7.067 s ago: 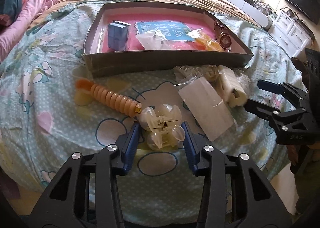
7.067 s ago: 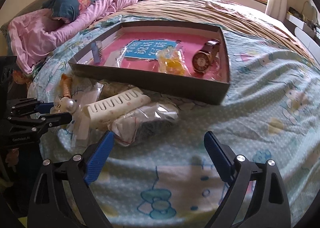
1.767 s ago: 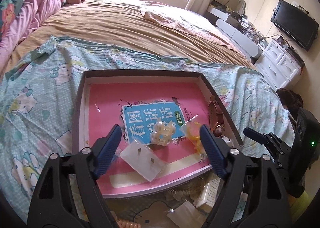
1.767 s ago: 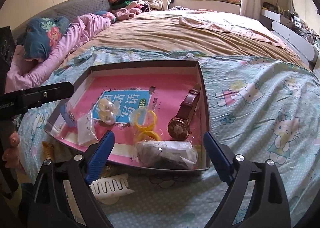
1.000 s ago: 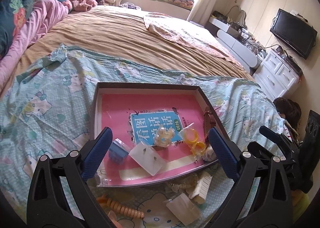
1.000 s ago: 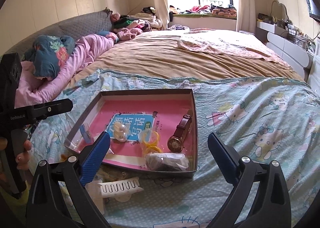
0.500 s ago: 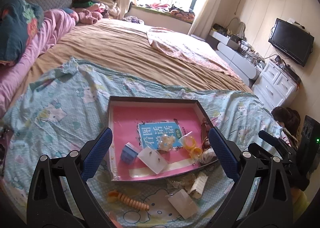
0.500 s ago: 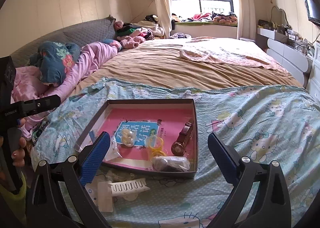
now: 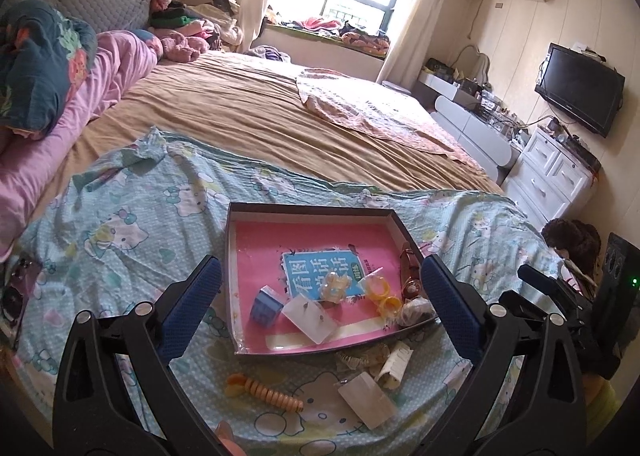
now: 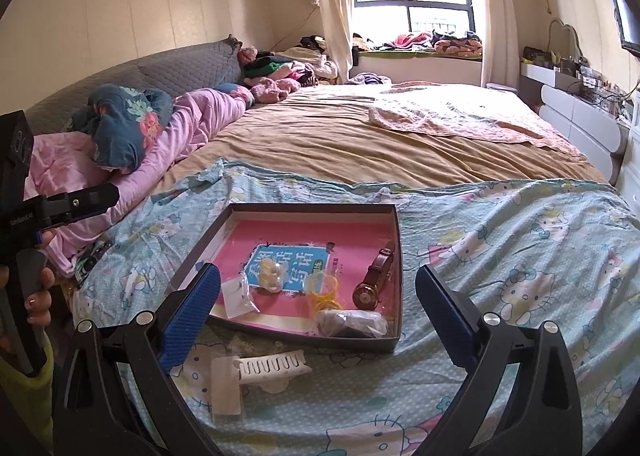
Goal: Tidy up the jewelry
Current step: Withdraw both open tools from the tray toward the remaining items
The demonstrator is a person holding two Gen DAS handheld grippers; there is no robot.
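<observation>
Shallow dark cardboard tray (image 9: 308, 212) with glossy pink liner on patterned bedsheet (image 9: 132, 224), holding brown-strapped round watch (image 10: 370, 280), yellow rings (image 10: 324, 288), pearly claw clip (image 9: 335, 286), possibly bagged earrings (image 9: 310, 316), ridged orange clip (image 9: 266, 392) outside on sheet, left gripper (image 9: 320, 304) and right gripper (image 10: 318, 306) both spread wide, empty.

Left wrist view: raised above the bed's near edge, aimed forward and down.
Right wrist view: likewise, set rightward.
Shared: tray (image 9: 236, 252) (image 10: 394, 276) seen ahead between both finger pairs.

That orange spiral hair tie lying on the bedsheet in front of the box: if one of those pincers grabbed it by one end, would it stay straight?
Probably not. The orange spiral hair tie is a loose coil, so it would likely sag and stretch. It looks light, and its smooth ridges might slip between the fingers.
</observation>
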